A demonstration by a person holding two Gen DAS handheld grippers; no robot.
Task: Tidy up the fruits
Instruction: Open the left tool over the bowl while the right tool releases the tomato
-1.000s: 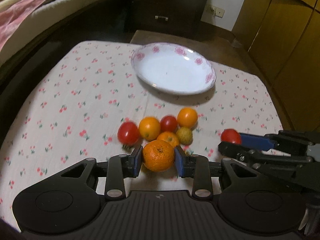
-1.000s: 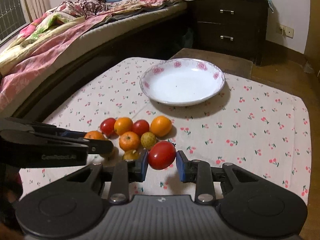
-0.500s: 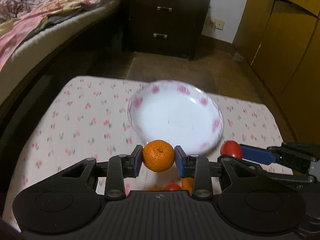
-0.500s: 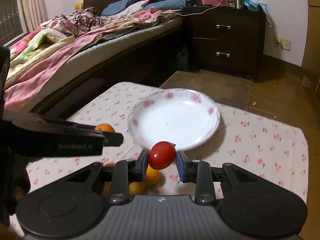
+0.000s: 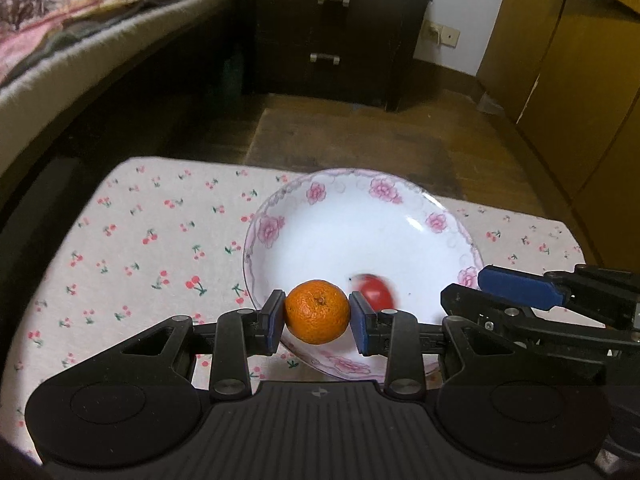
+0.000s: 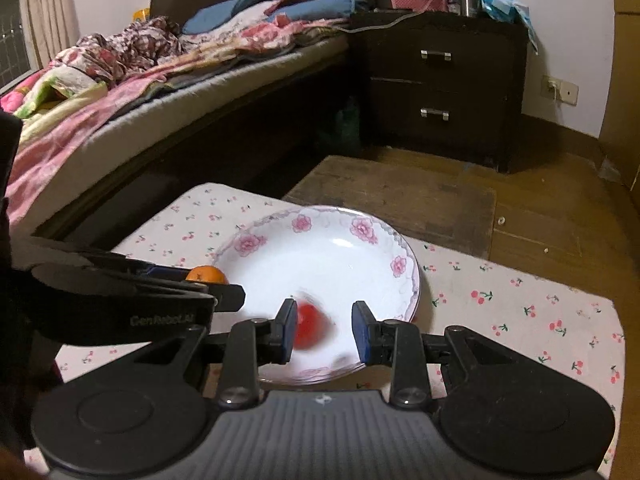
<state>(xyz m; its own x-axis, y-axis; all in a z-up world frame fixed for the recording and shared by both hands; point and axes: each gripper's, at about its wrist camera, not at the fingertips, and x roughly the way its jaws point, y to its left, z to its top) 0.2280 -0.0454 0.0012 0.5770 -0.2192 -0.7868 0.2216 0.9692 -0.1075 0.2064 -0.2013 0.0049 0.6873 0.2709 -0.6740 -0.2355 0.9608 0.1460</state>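
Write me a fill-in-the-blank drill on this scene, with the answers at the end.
1. The fruit clamped between the fingers of the left gripper is coloured ___.
2. The plate has a rim decorated with pink ___.
3. The tablecloth is printed with small red ___.
4. The dark nightstand has ___ drawers.

Answers: orange; flowers; cherries; two

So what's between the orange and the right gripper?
A blurry red tomato, over the plate, lies between the orange and the right gripper; the left wrist view shows it.
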